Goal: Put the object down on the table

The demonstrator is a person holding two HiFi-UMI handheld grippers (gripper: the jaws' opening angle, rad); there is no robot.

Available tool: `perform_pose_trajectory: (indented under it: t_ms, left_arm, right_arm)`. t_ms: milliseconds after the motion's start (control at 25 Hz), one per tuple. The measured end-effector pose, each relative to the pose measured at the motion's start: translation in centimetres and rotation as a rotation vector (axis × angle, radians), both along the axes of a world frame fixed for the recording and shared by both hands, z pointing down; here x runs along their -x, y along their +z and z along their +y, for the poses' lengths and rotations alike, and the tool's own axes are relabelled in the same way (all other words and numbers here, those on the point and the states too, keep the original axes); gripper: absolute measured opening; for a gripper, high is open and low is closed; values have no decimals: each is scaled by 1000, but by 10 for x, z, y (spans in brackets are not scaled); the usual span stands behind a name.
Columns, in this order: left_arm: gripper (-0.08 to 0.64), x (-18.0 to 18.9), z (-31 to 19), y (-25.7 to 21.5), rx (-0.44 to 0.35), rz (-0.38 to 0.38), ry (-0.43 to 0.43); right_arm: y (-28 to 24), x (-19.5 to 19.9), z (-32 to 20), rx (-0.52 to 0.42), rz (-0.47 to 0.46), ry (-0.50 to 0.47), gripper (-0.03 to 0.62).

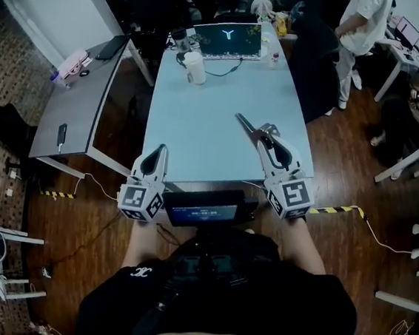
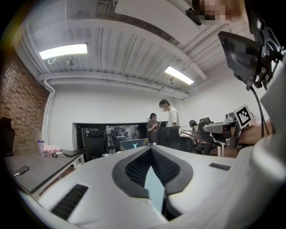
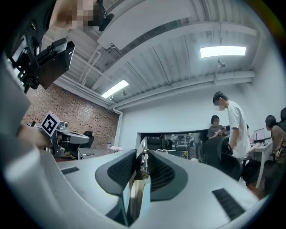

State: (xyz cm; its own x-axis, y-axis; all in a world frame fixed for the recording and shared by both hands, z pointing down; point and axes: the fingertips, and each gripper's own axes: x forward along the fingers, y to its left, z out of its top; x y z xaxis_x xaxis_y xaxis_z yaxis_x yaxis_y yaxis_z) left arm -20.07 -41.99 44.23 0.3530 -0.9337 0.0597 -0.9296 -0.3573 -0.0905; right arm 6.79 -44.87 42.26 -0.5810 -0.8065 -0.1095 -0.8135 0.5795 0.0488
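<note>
Slim metal object point(image 1: 245, 124) in the head view juts forward and to the left from the tip of the right gripper point(image 1: 261, 133), a thin dark strip held over the pale blue table point(image 1: 199, 125); whether its end touches the tabletop cannot be told. The left gripper point(image 1: 158, 152) is near the table's front edge, well apart from the right one, its jaws drawn to a single point. A white cup point(image 1: 195, 69) and a laptop point(image 1: 227, 38) stand at the far end of the table. A grey side table point(image 1: 78, 108) stands to the left with a phone point(image 1: 62, 134) lying on it. A person in a white shirt point(image 1: 362, 27) stands at the upper right.

In the left gripper view, the left gripper point(image 2: 151, 149) has its ribbed pads meeting at the tips with nothing between them. A sliver of the blue table point(image 2: 155, 190) shows through the gap lower down. The right gripper point(image 2: 225, 129) shows at the right edge.

In the right gripper view, the right gripper point(image 3: 142, 154) is clamped on the metal object point(image 3: 143, 166). The object stands on edge between the two pads, flat bright plates with a small coil spring along its upper part, and it reaches just past the jaw tips. The left gripper point(image 3: 67, 136) shows at the left, in front of a brick wall point(image 3: 85, 114).
</note>
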Motion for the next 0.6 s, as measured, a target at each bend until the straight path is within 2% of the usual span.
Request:
perform_pose_trajectory:
  t_ms: [120,320,600]
  left_arm:
    - [5,10,-5,2,7,13,-6]
    - [5,11,-7,9,32,9,15]
    - [5,11,-12,13,45,2,26]
  right_arm:
    - [34,13,-19,57,30,-2,72]
    - [125,32,-58,228,75,5,72]
    - [250,37,-90,517,117,32,72]
